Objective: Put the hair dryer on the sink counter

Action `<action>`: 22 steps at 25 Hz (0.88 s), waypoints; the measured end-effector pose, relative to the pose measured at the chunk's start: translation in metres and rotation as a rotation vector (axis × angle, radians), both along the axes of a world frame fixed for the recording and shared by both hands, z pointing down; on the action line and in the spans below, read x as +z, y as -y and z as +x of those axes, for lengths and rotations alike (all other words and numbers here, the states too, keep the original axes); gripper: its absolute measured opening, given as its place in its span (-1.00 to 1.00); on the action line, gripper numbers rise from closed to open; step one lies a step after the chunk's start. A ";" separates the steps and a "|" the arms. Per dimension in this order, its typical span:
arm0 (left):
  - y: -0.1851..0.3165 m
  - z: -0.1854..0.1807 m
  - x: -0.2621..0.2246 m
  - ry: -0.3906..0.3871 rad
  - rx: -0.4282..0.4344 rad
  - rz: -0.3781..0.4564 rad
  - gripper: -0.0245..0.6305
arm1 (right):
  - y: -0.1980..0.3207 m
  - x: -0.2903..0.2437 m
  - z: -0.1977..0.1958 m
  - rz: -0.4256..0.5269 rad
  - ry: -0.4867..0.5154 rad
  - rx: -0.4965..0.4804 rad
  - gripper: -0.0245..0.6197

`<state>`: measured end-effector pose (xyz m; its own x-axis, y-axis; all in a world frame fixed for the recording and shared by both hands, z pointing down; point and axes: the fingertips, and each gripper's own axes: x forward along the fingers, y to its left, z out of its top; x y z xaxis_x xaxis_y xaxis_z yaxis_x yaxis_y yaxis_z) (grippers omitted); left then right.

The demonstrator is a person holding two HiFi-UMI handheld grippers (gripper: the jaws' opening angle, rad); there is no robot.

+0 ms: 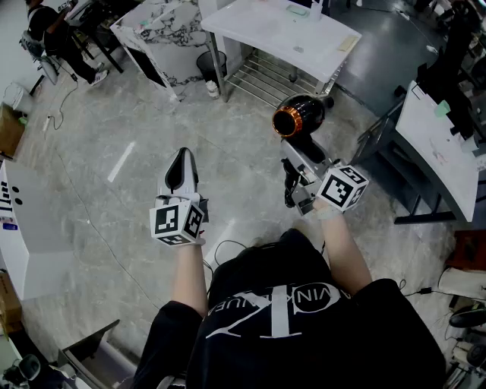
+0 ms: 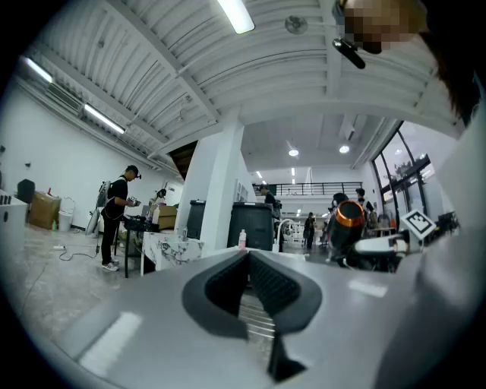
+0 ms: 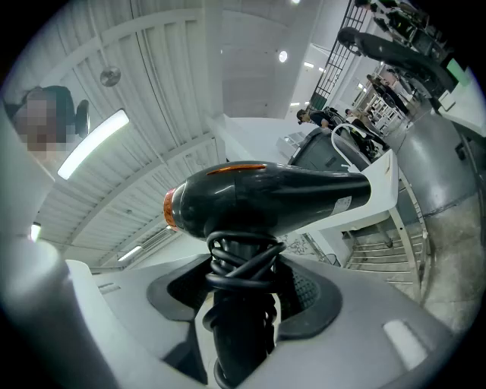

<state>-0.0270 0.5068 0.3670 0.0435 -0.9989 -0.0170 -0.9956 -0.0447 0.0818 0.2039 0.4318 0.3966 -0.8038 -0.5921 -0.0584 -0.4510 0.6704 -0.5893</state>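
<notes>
Head view: right gripper (image 1: 298, 169) clamps dryer (image 1: 298, 115) handle, left gripper (image 1: 182, 154) pinched together, empty; open floor (image 1: 99, 129) before table (image 1: 266, 34) edge.

Open workshop hall: work tables (image 1: 281, 34), concrete floor (image 1: 114, 137), strip lights (image 2: 237, 14)

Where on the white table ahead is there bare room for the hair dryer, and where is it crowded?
The white table is bare along its near-left half, between its left edge and the yellowish pad. Its far edge is crowded: a green item and a bottle.
</notes>
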 end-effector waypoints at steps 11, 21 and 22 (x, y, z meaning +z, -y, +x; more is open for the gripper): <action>-0.001 -0.027 0.005 -0.004 -0.027 -0.004 -0.93 | 0.007 0.002 -0.016 -0.001 0.003 -0.001 -0.12; 0.039 -0.047 0.008 -0.015 -0.029 -0.019 -0.93 | 0.050 0.003 -0.028 -0.011 0.014 0.008 -0.12; 0.047 -0.051 0.009 -0.015 -0.034 -0.017 -0.93 | 0.058 0.004 -0.030 -0.009 0.016 0.007 -0.12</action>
